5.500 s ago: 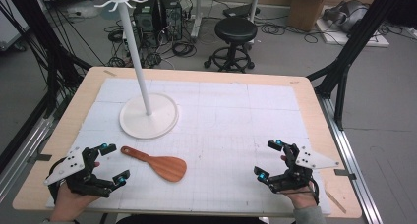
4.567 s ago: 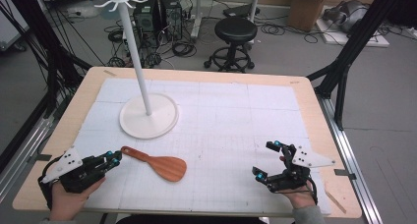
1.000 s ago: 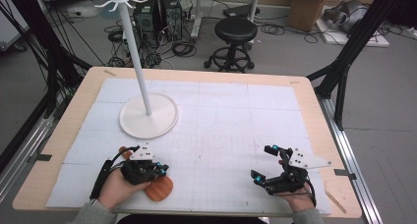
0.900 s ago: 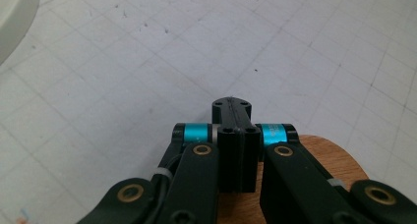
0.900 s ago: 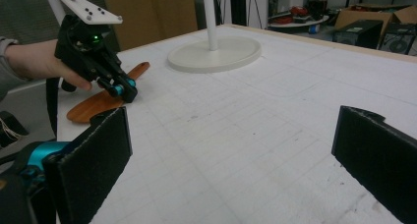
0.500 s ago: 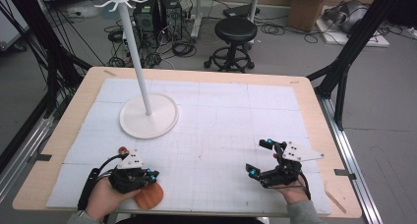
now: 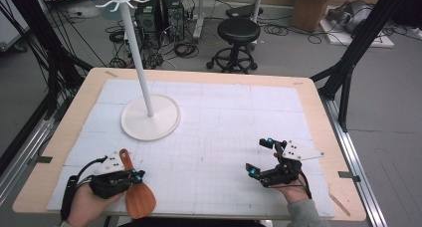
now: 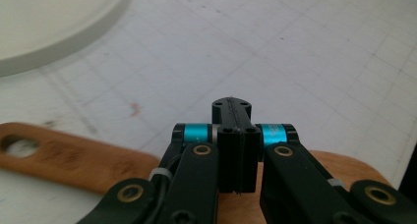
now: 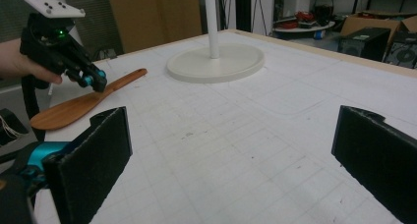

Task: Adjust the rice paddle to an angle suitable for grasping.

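The left claw (image 7: 133, 176) is clamped shut on the wooden spatula (image 7: 135, 189), whose blade juts past the bench (image 7: 318, 112) edge nearest the person. The right claw (image 7: 261, 157) gapes empty, well apart.

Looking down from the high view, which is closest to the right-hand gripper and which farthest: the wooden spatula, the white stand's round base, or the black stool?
1. Wooden spatula, to the left of the right gripper, near the table's front edge.
2. White stand's round base, farther back on the left.
3. Black stool, on the floor beyond the table's far edge.
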The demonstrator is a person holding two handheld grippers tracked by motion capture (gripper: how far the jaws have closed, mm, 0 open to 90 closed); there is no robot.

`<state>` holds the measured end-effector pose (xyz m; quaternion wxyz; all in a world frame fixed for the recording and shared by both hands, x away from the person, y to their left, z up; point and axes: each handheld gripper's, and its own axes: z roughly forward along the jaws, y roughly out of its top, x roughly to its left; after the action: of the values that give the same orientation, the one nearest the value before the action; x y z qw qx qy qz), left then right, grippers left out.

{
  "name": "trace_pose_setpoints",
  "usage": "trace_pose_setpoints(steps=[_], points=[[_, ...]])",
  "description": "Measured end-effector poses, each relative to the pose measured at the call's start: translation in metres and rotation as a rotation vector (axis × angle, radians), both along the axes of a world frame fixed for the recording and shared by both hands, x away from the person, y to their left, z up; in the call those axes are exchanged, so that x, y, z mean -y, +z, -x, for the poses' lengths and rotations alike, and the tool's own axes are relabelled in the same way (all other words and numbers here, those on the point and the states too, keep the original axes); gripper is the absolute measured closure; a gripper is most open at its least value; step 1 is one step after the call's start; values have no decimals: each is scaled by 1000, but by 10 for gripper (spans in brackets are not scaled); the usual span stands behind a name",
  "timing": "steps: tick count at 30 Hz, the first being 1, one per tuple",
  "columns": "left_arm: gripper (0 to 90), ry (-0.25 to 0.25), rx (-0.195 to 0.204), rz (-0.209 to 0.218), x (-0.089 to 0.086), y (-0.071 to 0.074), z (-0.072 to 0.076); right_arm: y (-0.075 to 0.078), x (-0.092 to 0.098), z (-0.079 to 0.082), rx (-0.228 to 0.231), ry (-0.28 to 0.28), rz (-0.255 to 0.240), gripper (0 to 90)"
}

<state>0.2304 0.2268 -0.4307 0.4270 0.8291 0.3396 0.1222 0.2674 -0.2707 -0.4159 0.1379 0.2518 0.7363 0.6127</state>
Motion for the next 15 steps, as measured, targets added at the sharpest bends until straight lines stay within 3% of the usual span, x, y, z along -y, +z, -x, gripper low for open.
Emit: trace_pose_setpoints(steps=[1,4,7,15], points=[[896,27,11,-5,-12,1,-2,0,0,0,-1,-2,-1,3],[895,61,14,-1,-25,-1,-4,0,0,0,-3,-2,0,3],[895,106,5,32,-45,-5,-8,0,-1,1,-5,5,11,3],[895,86,-6,38,-53,-10,-11,-1,-1,2,-13,2,20,3]])
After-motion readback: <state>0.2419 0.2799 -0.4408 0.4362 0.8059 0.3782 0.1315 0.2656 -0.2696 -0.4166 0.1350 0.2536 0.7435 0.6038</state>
